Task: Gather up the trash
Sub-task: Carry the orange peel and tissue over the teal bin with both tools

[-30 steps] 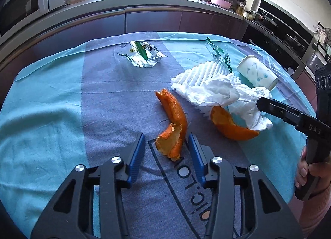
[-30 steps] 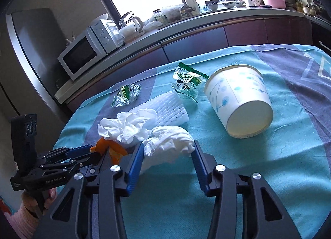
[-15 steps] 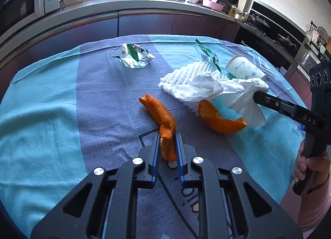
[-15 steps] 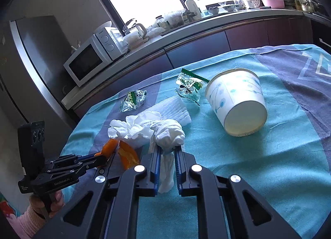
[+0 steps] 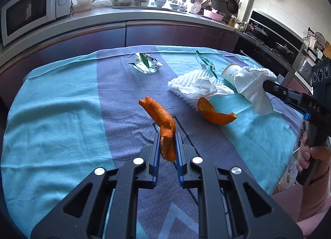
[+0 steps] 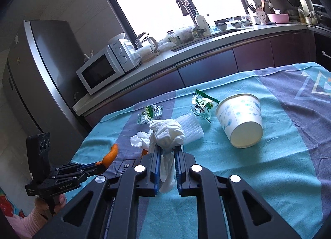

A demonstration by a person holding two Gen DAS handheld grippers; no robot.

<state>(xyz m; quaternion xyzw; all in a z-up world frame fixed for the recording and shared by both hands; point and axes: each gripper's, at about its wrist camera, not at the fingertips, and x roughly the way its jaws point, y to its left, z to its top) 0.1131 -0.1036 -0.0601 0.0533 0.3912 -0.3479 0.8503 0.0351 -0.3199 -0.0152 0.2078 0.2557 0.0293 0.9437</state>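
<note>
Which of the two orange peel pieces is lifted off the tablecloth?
The long curled orange peel piece, clamped in the left tool. The other, crescent-shaped orange peel piece lies on the cloth beside the white foam fruit net.

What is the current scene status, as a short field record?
left claw: shut on curled orange peel strip, lifted off cloth
right claw: shut on crumpled white tissue
left on blue-and-teal tablecloth: second orange peel piece, white foam fruit net, another white tissue, tipped white paper cup, two green foil wrappers
bin: not in view
</note>
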